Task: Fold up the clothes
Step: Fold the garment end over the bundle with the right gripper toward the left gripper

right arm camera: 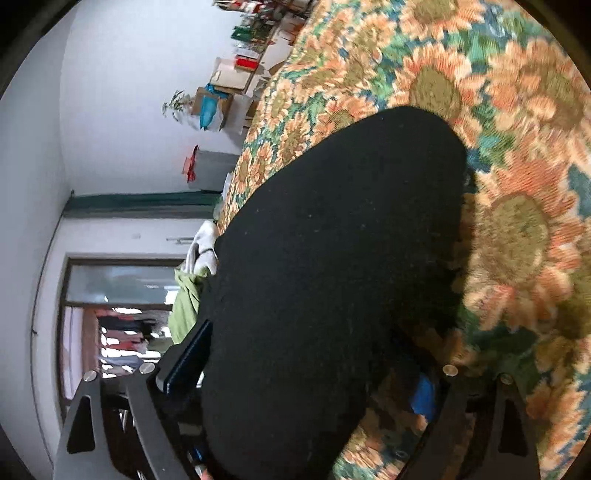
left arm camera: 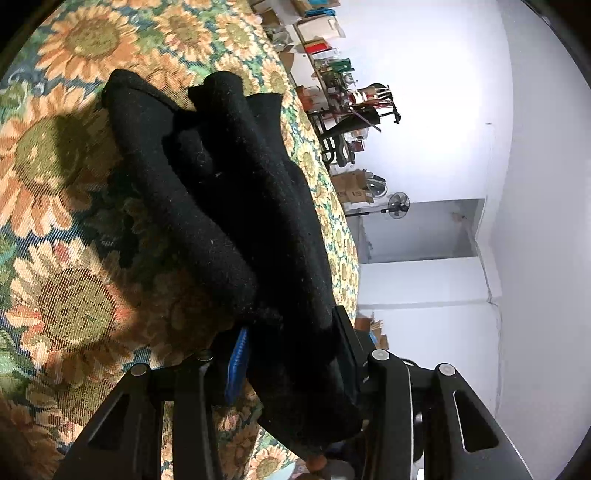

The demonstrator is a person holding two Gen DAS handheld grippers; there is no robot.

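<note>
A black woolly garment (left arm camera: 221, 184) lies bunched in thick folds on the sunflower-patterned tablecloth (left arm camera: 74, 295). My left gripper (left arm camera: 291, 343) is shut on its near end: the cloth is pinched between the blue pad (left arm camera: 238, 358) and the other finger. In the right wrist view the same black garment (right arm camera: 332, 240) spreads smooth and rounded over the tablecloth (right arm camera: 517, 221). My right gripper (right arm camera: 310, 362) stands wide open around its near part. The blue pad (right arm camera: 424, 395) on the right side is clear of the fabric, which hides the space between the jaws.
The table edge runs near the garment in both views. A green garment (right arm camera: 184, 299) and a white cloth (right arm camera: 203, 243) lie at that edge. Beyond are shelves with boxes (left arm camera: 321, 29), a standing fan (left arm camera: 399, 205) and white walls.
</note>
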